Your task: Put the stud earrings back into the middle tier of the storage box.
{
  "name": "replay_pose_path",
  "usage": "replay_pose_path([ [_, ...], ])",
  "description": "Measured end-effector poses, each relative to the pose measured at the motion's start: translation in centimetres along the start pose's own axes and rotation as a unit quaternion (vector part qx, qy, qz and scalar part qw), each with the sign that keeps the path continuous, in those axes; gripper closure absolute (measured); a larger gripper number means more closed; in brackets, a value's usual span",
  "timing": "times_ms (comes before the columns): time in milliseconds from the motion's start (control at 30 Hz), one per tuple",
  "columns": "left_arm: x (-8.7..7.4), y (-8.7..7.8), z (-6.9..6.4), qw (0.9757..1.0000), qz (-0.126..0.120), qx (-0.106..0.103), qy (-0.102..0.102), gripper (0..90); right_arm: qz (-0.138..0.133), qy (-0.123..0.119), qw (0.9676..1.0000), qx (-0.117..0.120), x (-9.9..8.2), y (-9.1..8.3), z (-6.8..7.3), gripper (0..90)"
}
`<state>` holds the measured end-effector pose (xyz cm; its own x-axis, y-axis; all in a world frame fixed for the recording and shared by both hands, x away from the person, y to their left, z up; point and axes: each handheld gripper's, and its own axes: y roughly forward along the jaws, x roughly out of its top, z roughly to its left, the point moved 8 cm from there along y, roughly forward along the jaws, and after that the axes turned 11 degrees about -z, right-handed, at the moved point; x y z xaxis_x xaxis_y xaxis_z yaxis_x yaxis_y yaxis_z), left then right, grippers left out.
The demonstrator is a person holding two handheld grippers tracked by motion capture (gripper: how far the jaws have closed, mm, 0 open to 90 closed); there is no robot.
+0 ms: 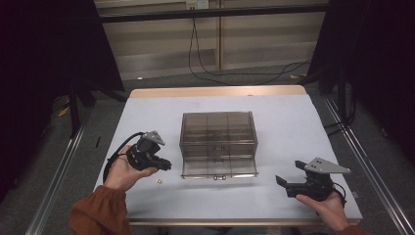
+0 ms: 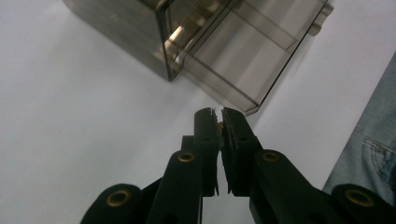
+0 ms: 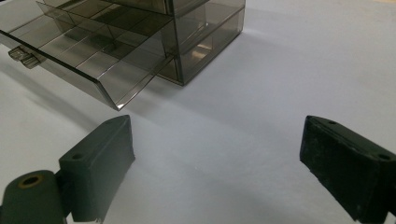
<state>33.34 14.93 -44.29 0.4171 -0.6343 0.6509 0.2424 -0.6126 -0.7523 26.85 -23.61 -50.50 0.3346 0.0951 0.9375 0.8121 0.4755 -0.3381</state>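
Observation:
A smoked clear drawer box stands mid-table with its bottom drawer pulled toward me; the drawer's divided compartments look bare. My left gripper hovers left of the drawer, lifted off the table. Its jaws are shut, and a tiny brass piece glints between the pads, with the drawer's corner just ahead. Another small brass piece lies on the table below that gripper. My right gripper rests low at the front right, open, with nothing between its fingers.
The white tabletop has a wooden far edge and metal rails along both sides. Cables trail on the floor beyond. Free room lies right of the box and along the front edge. A leg in jeans shows beside the table.

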Motion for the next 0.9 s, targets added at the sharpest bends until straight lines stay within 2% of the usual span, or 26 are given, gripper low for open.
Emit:
replay_pose_path([
  [67,1.0,0.1,-0.6,0.9999,0.000,-0.006,0.010,85.3,0.000,0.000,1.0000,0.000,0.0,0.0,0.0,9.4],
  [167,1.7,0.2,-0.9,0.9999,0.000,-0.009,0.015,85.2,0.000,0.000,1.0000,0.000,0.0,0.0,0.0,9.4],
  [200,2.2,0.3,-1.1,0.9995,0.006,-0.010,0.028,85.2,0.000,0.000,1.0000,-0.001,0.0,0.0,0.0,9.4],
  [300,2.9,0.8,-1.6,0.9990,0.009,-0.019,0.040,85.2,0.000,0.000,1.0000,0.000,0.0,0.0,0.0,9.4],
  [567,4.2,2.1,-2.4,0.9988,0.013,-0.026,0.038,85.2,0.000,-0.001,1.0000,0.001,0.0,0.0,0.0,9.4],
  [633,4.7,2.6,-2.7,0.9979,0.024,-0.034,0.051,85.2,0.001,-0.001,1.0000,0.000,0.0,0.0,0.0,9.4],
  [700,5.0,3.0,-2.9,0.9976,0.026,-0.036,0.054,85.2,0.001,-0.001,1.0000,0.001,0.0,0.0,0.0,9.4],
  [733,5.3,3.4,-3.2,0.9983,0.017,-0.035,0.043,85.2,0.001,-0.001,1.0000,0.001,0.0,0.0,0.0,9.4],
  [767,5.3,3.4,-3.2,0.9983,0.017,-0.035,0.043,85.2,0.001,-0.001,1.0000,0.001,0.0,0.0,0.0,9.4],
  [800,5.6,3.8,-3.3,0.9975,0.025,-0.039,0.053,85.2,0.000,-0.001,1.0000,0.001,0.0,0.0,0.0,9.4],
  [900,6.0,4.5,-3.5,0.9965,0.037,-0.043,0.061,85.2,0.000,0.000,1.0000,0.002,0.0,0.0,0.0,9.4],
])
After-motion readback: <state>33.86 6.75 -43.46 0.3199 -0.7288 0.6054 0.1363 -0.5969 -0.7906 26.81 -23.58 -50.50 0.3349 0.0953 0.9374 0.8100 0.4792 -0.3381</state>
